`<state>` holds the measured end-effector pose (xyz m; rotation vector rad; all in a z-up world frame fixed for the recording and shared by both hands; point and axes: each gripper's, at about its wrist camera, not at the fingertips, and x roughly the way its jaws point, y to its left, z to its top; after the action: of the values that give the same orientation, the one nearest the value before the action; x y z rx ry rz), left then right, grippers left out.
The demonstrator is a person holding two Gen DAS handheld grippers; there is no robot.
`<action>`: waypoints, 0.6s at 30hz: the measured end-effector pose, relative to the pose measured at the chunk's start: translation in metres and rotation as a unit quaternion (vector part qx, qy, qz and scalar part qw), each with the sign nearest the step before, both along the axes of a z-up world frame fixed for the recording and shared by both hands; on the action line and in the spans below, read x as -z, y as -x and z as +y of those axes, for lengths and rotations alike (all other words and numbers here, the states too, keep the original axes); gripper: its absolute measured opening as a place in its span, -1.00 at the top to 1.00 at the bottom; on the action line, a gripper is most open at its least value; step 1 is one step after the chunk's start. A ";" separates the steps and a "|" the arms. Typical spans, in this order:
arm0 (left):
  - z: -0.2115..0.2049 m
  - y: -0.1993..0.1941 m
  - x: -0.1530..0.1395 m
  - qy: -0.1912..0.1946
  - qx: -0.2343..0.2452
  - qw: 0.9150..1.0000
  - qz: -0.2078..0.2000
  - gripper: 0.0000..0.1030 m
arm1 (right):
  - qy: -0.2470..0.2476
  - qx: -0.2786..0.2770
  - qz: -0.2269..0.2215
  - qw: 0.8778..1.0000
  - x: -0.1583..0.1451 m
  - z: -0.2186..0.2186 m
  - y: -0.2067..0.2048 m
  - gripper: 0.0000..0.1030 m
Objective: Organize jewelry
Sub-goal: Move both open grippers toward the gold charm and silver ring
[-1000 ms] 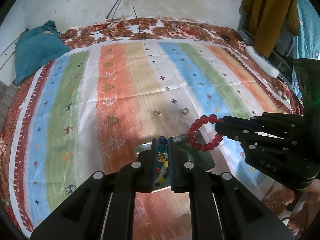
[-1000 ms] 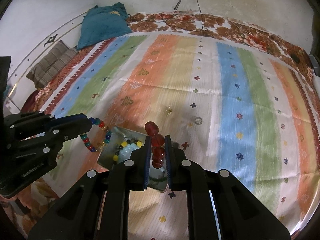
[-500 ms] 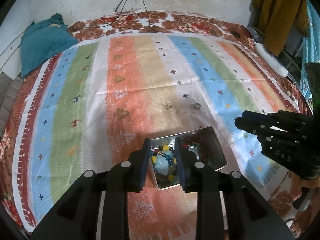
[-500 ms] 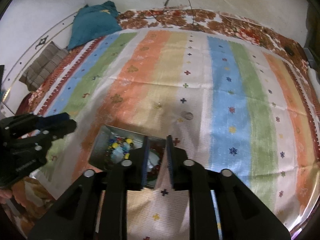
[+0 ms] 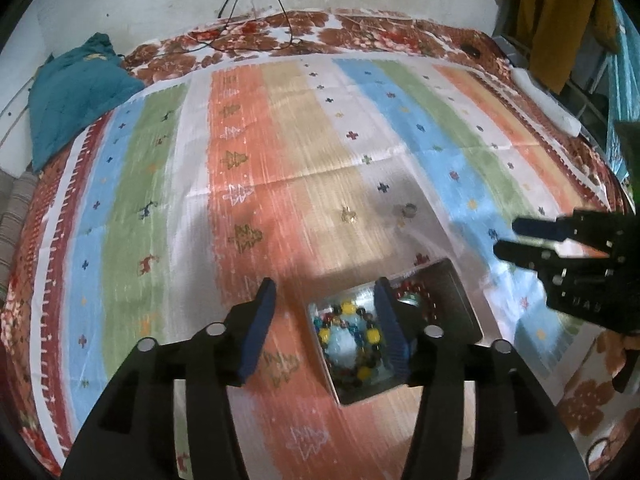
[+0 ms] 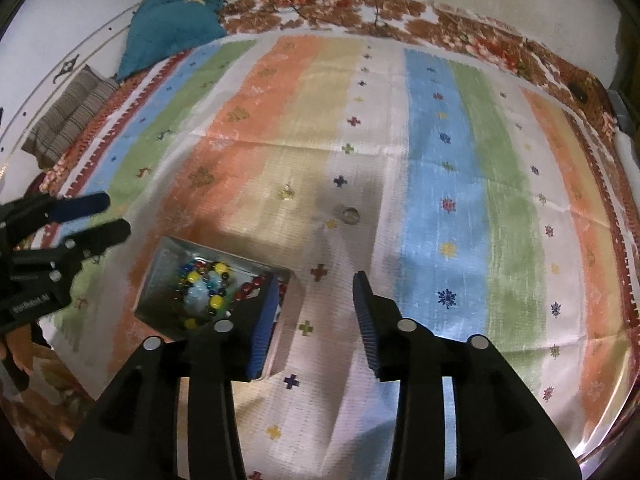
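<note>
A small metal tin [image 5: 460,292] [image 6: 168,256] lies on the striped bedsheet. Inside it rest a multicolour bead bracelet [image 5: 352,340] [image 6: 204,292] and a red bead bracelet [image 5: 416,292] [image 6: 250,288]. My left gripper [image 5: 324,320] [image 6: 116,216] hangs over the tin's left side, its jaws opening and holding nothing. My right gripper [image 6: 316,308] [image 5: 506,237] hovers at the tin's right edge, jaws also opening, with nothing between them. A small ring [image 5: 409,211] [image 6: 350,213] and a tiny gold piece [image 5: 348,216] [image 6: 287,192] lie on the sheet beyond the tin.
A teal pillow [image 5: 72,92] [image 6: 172,28] sits at the far left corner, with a striped cushion [image 6: 68,120] beside it. Black cables [image 5: 248,8] trail down the wall. A mustard garment [image 5: 552,12] hangs at the right, above a white power strip [image 5: 548,104].
Both grippers let go of their bracelets, which now lie in the tin. Both sets of jaws have spread apart, and both hands have drifted lower over the sheet.
</note>
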<state>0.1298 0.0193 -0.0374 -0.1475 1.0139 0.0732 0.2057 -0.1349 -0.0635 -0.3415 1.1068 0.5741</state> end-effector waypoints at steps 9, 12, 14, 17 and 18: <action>-0.008 -0.026 0.013 -0.046 0.041 0.998 0.001 -0.22 | 0.007 -0.004 0.010 1.000 0.010 0.003 -0.017 0.13; -0.011 -0.033 0.018 -0.061 0.058 0.996 0.007 -0.23 | 0.011 -0.005 0.015 1.000 0.014 0.003 -0.023 0.13; -0.011 -0.039 0.022 -0.059 0.066 0.996 0.013 -0.23 | 0.011 -0.004 0.019 1.000 0.016 0.003 -0.027 0.13; -0.011 -0.046 0.027 -0.057 0.073 0.995 0.020 -0.23 | 0.013 -0.005 0.024 1.000 0.019 0.004 -0.032 0.13; -0.011 -0.048 0.028 -0.055 0.077 0.995 0.022 -0.23 | 0.014 -0.006 0.026 1.000 0.021 0.005 -0.033 0.13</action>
<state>0.1782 0.0080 -0.0659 0.0343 1.0598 -0.0084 0.2386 -0.1303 -0.0841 -0.3599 1.1633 0.5820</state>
